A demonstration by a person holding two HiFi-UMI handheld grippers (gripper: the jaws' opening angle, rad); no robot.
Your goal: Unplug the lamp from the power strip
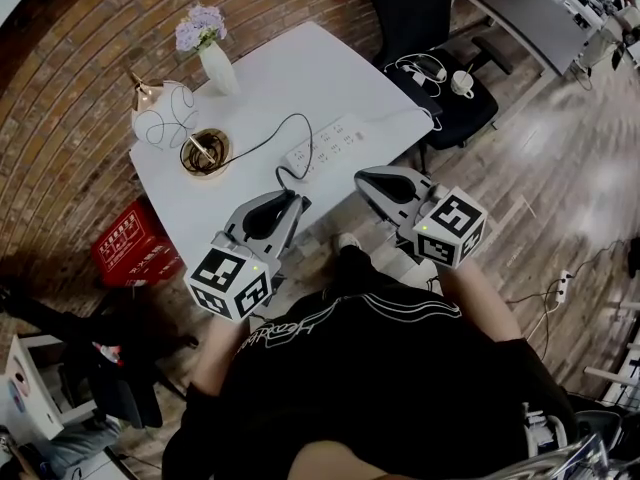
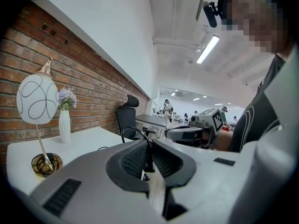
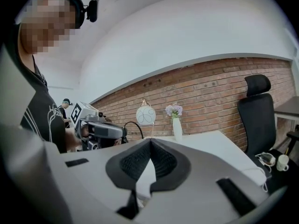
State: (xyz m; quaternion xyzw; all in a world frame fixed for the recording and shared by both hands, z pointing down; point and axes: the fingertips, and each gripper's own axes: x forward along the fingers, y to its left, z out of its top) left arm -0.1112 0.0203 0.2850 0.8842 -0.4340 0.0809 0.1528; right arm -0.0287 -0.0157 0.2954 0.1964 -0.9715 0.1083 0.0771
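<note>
The lamp (image 1: 163, 115) with a white globe and a gold base stands at the left of the white table (image 1: 290, 78). Its black cord (image 1: 270, 133) runs across the table to my left gripper (image 1: 293, 203). In the left gripper view the black lamp plug (image 2: 148, 160) sits pinched between the pads, with the cord looping up from it. The white power strip (image 1: 325, 146) lies just beyond that gripper's tip, and the plug appears clear of it. My right gripper (image 1: 362, 178) hovers at the table's front edge right of the strip, its pads (image 3: 140, 160) together with nothing between them.
A white vase (image 1: 215, 63) of purple flowers stands behind the lamp. A black office chair (image 1: 440, 78) holding a cable and a cup is right of the table. A red crate (image 1: 130, 243) sits on the floor at the left. The brick wall (image 2: 93, 87) runs behind the table.
</note>
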